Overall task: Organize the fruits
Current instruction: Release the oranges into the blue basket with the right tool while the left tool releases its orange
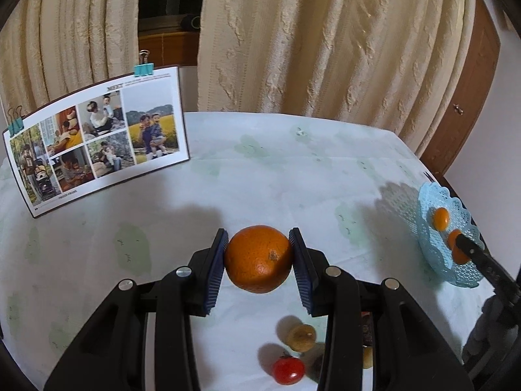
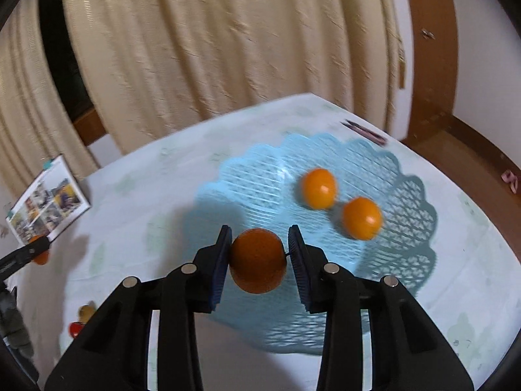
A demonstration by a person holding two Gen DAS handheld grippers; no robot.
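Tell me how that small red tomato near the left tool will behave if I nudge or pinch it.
The red tomato looks round and glossy, so a nudge would probably send it rolling across the flat tablecloth. Its smooth skin may slip between the ribbed pads. It looks small and probably soft, so a hard squeeze could split it. The left tool already holds an orange.

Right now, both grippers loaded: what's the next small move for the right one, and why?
Probably lower the right gripper a little and open it. Its orange hangs over the near part of the blue basket, clear of the two small oranges already inside. The left gripper holds a bigger orange, away from the basket.
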